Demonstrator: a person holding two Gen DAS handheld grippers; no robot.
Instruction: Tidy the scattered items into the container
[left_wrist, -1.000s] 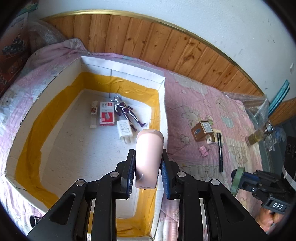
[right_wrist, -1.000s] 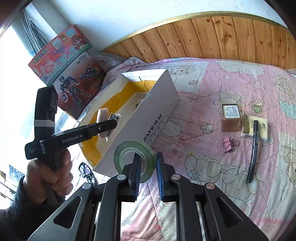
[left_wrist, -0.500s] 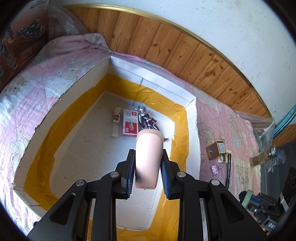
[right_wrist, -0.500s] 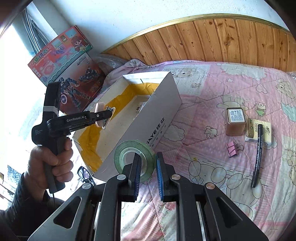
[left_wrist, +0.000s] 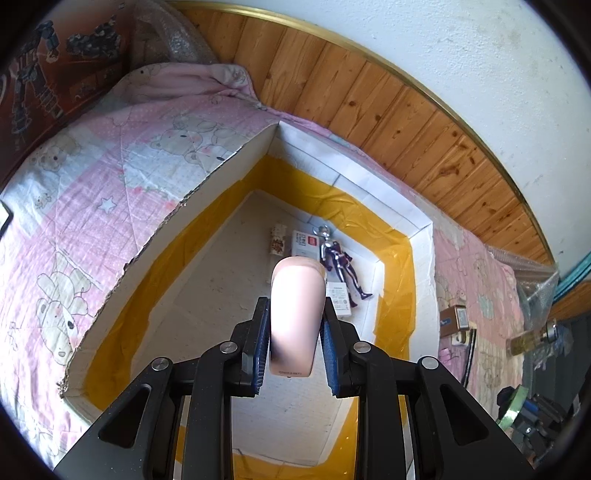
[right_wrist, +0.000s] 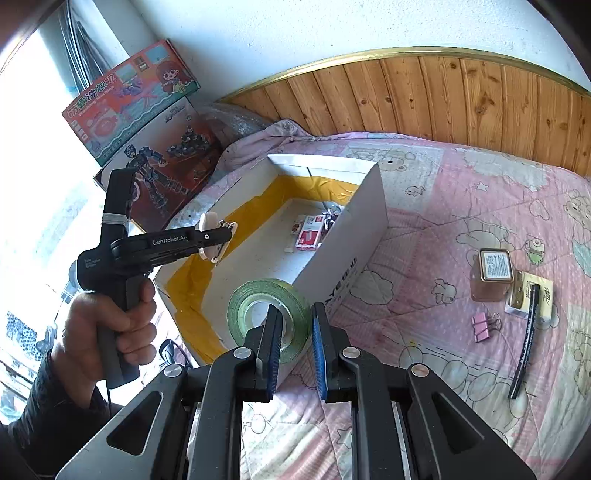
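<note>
The left gripper (left_wrist: 295, 343) is clenched on a pale pink tube (left_wrist: 295, 314), held over the open cardboard box (left_wrist: 207, 192), whose yellow-taped interior fills the left wrist view. On the box floor, at about 12 o'clock from the tube, lie a small sachet (left_wrist: 277, 240), a red-and-white packet (left_wrist: 306, 242), a toy figure (left_wrist: 341, 264) and a white charger (left_wrist: 339, 299). To place the tube well, lower it toward the bare floor at 9 o'clock from those items, keep it inside the walls, and part the fingers only when it is low, so it does not bounce or roll. The right gripper (right_wrist: 295, 343) grasps a green tape roll (right_wrist: 267, 314) and hovers outside the box's near wall; judged from this, it should wait until the left gripper is out of the opening. At 3 o'clock on the pink quilt (right_wrist: 443, 206) remain a brown jar (right_wrist: 493, 271), a pink binder clip (right_wrist: 482, 326) and a black pen (right_wrist: 526, 343).
</note>
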